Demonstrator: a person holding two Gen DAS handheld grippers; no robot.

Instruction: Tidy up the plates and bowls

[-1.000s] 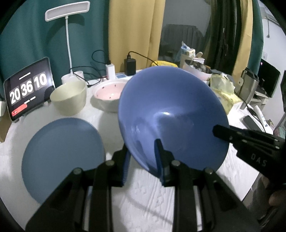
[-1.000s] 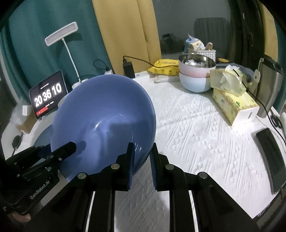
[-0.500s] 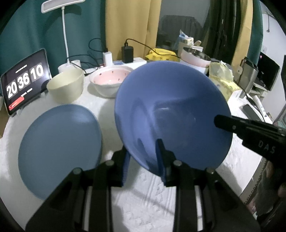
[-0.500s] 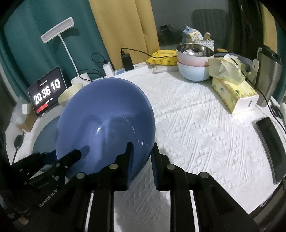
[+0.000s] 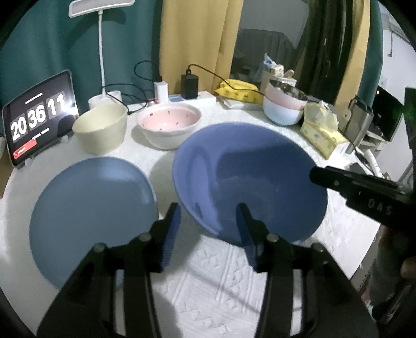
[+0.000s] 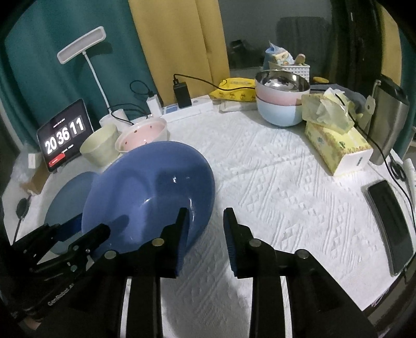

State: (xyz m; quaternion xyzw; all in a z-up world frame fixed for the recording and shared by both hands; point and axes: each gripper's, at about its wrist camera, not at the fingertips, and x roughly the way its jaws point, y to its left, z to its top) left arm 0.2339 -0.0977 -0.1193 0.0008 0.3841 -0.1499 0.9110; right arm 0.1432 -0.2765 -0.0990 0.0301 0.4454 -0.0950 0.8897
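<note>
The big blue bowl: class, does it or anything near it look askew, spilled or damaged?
The big blue bowl sits tilted rather than level, its rim dipping toward the flat blue plate beside it. Both grippers' jaws are opening, its rim between each pair: left gripper, right gripper. Nothing looks spilled or broken.

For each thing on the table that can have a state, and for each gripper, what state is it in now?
Left gripper: jaws opening, bowl rim between them.
Right gripper: jaws opening, bowl rim between them.
Blue bowl: upright, empty.
Blue plate: flat, empty.
Cream bowl: upright.
Pink bowl: upright, empty.
Clock tablet: on.
Desk lamp: off.
</note>
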